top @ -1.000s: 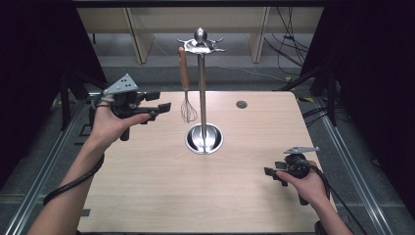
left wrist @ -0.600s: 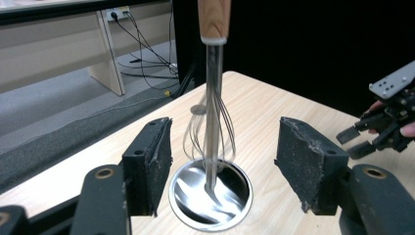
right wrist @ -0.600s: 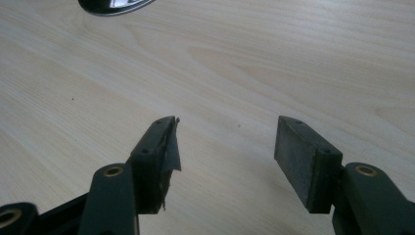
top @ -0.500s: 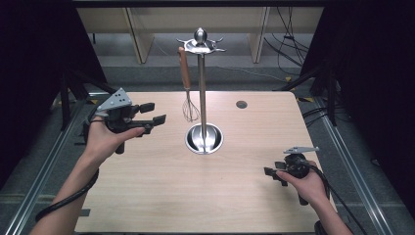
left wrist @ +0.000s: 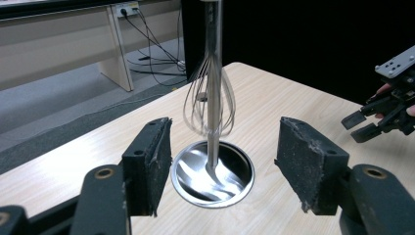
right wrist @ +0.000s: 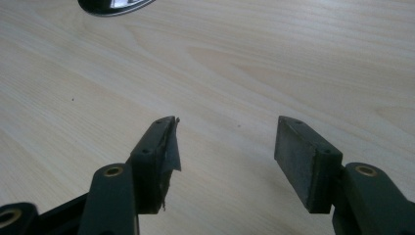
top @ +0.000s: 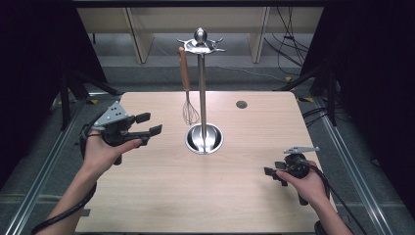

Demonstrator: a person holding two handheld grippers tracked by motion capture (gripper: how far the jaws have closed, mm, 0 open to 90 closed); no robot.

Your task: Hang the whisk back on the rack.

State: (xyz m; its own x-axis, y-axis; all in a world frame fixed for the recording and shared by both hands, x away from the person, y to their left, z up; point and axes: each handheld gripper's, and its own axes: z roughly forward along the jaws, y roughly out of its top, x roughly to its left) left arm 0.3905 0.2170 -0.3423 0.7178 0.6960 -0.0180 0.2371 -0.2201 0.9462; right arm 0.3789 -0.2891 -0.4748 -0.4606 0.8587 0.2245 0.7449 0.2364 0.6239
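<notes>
A whisk [top: 187,93] hangs from a hook at the top of a steel stand [top: 203,98] that rises from a round shiny base near the middle of the wooden surface [top: 195,196]. It hangs on the stand's left side in the high view, wooden handle uppermost, wire head down and clear of the base.

The whisk looks light. Its handle is stiff and likely gives a dry, sure hold, while the thin wires would probably spring and slide under pressure (and could bend), so the handle seems the better place to take it, below the hook. A lift would probably be needed to free it from the hook.

The left gripper [top: 147,124] is held off the surface to the left of the stand, its jaws wide apart and pointed toward it. In the left gripper view the whisk [left wrist: 209,95] and the stand's pole [left wrist: 213,78] sit in the line between the two pads, but farther off, not yet between them; the wire head overlaps the pole from this angle.

The right gripper [top: 270,174] rests low, well apart from the stand toward the near right corner. Its jaws also stand apart, with bare wood between them and nothing held.
</notes>
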